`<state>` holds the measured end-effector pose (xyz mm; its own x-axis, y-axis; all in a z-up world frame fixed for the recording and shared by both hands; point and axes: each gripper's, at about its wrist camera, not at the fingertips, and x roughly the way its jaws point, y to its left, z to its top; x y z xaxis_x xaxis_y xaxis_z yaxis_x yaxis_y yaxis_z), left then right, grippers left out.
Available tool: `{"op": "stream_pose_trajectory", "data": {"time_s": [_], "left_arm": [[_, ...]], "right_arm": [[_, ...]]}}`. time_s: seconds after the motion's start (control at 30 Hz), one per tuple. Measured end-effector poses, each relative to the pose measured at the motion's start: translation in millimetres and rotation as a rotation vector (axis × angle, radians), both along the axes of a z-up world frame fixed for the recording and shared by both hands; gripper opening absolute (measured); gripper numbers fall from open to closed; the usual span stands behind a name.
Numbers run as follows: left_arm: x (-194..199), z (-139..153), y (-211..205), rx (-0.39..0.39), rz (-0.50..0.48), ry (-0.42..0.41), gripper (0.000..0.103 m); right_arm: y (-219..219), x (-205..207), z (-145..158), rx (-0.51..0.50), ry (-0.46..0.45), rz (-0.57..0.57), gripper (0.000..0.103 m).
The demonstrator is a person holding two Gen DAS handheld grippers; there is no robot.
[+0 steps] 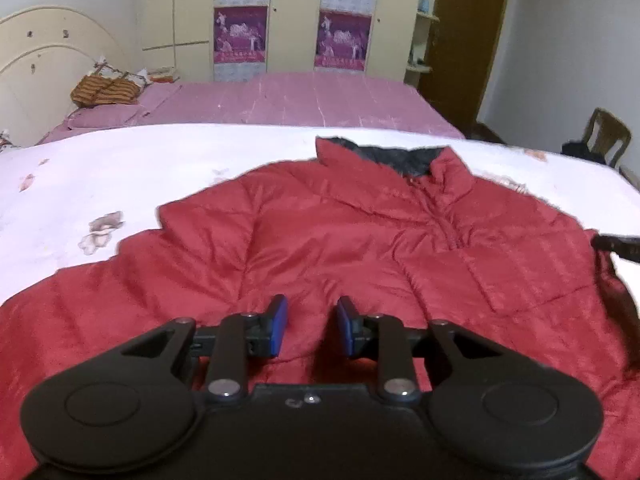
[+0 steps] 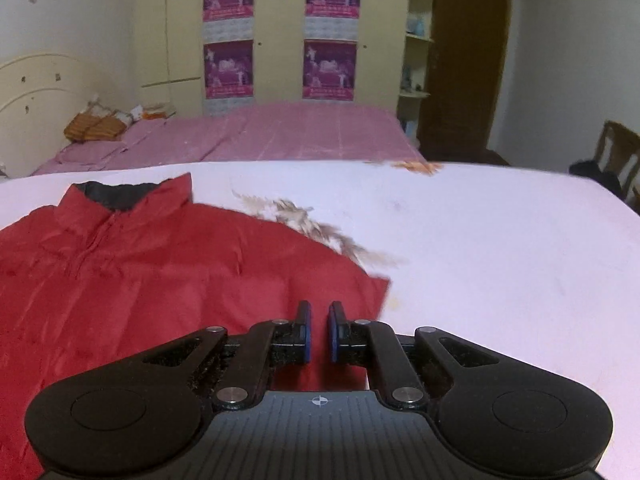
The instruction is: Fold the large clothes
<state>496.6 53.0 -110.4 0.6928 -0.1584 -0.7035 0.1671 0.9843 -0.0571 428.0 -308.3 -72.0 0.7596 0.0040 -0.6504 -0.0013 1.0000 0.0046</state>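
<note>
We hold our left gripper [image 1: 312, 326] parted and our right gripper [image 2: 319, 330] narrowly parted, both empty above the red puffer jacket [image 1: 320, 248] spread on the white sheet [image 2: 500, 248], its hem cut off.

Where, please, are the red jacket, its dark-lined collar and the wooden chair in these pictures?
red jacket [image 1: 320, 240]: left wrist view, quilted chest panel.
collar [image 2: 120, 194]: right wrist view, dark inner lining.
wooden chair [image 1: 608, 134]: left wrist view, backrest.
</note>
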Motion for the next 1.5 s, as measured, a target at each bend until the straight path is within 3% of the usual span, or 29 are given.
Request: {"op": "stream_pose_trajectory", "data": {"time_s": [0.1, 0.17, 0.4, 0.5, 0.63, 0.8, 0.93, 1.13, 1.27, 1.37, 1.5], "left_arm": [[11, -12, 3, 0.002, 0.023, 0.026, 0.029], [10, -13, 5, 0.032, 0.041, 0.017, 0.029], [5, -8, 9, 0.051, 0.041, 0.029, 0.027], [-5, 6, -1, 0.036, 0.009, -0.016, 0.028], [-15, 8, -17, 0.036, -0.036, -0.010, 0.030], [-26, 0, -23, 0.041, -0.044, 0.009, 0.033], [-22, -11, -20, 0.048, -0.050, 0.038, 0.035], [-28, 1, -20, 0.051, -0.045, 0.040, 0.032], [-48, 12, -16, 0.026, -0.049, 0.002, 0.038], [-43, -10, -19, 0.053, -0.061, 0.069, 0.040], [-43, -10, -20, 0.052, -0.049, 0.064, 0.040]], "right_arm": [[-4, 26, -20, -0.033, 0.059, -0.007, 0.008], [-12, 30, -28, -0.023, 0.050, -0.015, 0.008], [-24, 28, -27, -0.056, 0.063, -0.064, 0.008], [-15, 15, -5, -0.028, 0.014, -0.057, 0.008], [13, 5, 6, -0.033, 0.025, 0.010, 0.008], [29, -9, 2, -0.046, 0.061, 0.046, 0.009], [31, -7, -20, -0.081, 0.130, 0.063, 0.008], [32, -16, -12, -0.081, 0.115, 0.055, 0.008], [30, -41, 6, -0.079, 0.072, 0.061, 0.008], [29, -46, -16, -0.083, 0.166, 0.070, 0.008], [37, -52, -22, -0.119, 0.113, 0.069, 0.011]]}}
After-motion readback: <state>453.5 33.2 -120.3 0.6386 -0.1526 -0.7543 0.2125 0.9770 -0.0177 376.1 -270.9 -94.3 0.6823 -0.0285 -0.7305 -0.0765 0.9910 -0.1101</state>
